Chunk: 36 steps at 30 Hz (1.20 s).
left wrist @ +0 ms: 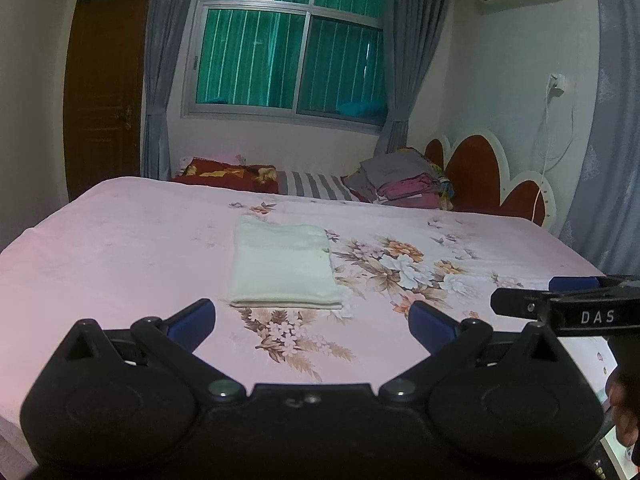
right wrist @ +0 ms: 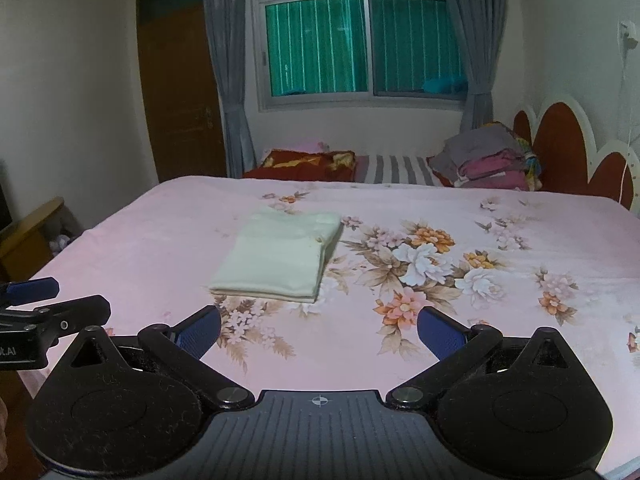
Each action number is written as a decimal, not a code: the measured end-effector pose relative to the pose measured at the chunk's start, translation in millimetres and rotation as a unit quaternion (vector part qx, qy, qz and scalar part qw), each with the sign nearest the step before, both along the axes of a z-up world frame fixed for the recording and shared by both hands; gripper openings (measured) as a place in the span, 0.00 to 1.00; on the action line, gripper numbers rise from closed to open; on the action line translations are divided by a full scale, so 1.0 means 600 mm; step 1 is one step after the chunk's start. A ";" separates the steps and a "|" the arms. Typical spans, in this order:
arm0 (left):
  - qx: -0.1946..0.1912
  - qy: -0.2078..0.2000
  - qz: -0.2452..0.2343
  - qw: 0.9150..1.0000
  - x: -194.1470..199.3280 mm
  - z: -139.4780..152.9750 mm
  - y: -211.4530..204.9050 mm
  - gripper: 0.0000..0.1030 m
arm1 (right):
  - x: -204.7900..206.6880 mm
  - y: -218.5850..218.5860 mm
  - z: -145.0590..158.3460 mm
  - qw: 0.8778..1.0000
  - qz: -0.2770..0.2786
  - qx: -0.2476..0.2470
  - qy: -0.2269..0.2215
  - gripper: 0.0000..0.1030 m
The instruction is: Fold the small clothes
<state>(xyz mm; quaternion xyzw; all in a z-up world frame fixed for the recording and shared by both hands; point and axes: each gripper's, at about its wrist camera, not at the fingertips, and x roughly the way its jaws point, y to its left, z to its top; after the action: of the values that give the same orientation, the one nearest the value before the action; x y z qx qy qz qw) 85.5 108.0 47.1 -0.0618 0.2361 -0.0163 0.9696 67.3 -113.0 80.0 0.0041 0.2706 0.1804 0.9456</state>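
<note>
The pale garment [left wrist: 284,264] lies on the pink floral bedsheet [left wrist: 120,240], already a tidy rectangle with stacked layers showing at its near edge. If another fold is wanted, pinch both near corners together and carry them level to the far edge. The left gripper [left wrist: 312,320] and right gripper [right wrist: 320,330] hover short of it, jaws wide apart, holding nothing. A clothes pile [left wrist: 404,180] sits by the headboard [left wrist: 476,172].

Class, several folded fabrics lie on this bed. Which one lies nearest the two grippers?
The cream folded cloth lying alone on the pink floral sheet. The grey and maroon pile sits far back beside the red headboard.
</note>
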 end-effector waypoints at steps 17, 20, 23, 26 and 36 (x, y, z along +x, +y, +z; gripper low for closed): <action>0.002 -0.004 -0.002 1.000 -0.011 0.002 -0.008 1.00 | -0.013 -0.009 -0.006 1.000 -0.002 -0.001 0.003 1.00; 0.002 -0.005 -0.001 1.000 -0.011 0.002 -0.008 1.00 | -0.014 -0.011 -0.005 1.000 -0.002 0.000 0.004 1.00; 0.003 -0.005 -0.002 1.000 -0.011 0.002 -0.008 1.00 | -0.012 -0.013 -0.003 1.000 -0.001 0.000 0.003 1.00; 0.004 -0.003 -0.002 1.000 -0.011 0.002 -0.008 1.00 | -0.013 -0.013 -0.003 1.000 -0.001 0.001 0.004 1.00; 0.008 -0.003 -0.007 1.000 -0.009 0.002 -0.006 1.00 | -0.012 -0.014 -0.003 1.000 -0.002 0.000 0.004 1.00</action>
<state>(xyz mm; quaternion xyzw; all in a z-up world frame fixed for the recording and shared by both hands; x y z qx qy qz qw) 80.2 104.5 48.3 -0.0524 0.2342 -0.0211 0.9706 59.9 -121.2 78.5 0.0051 0.2739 0.1787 0.9450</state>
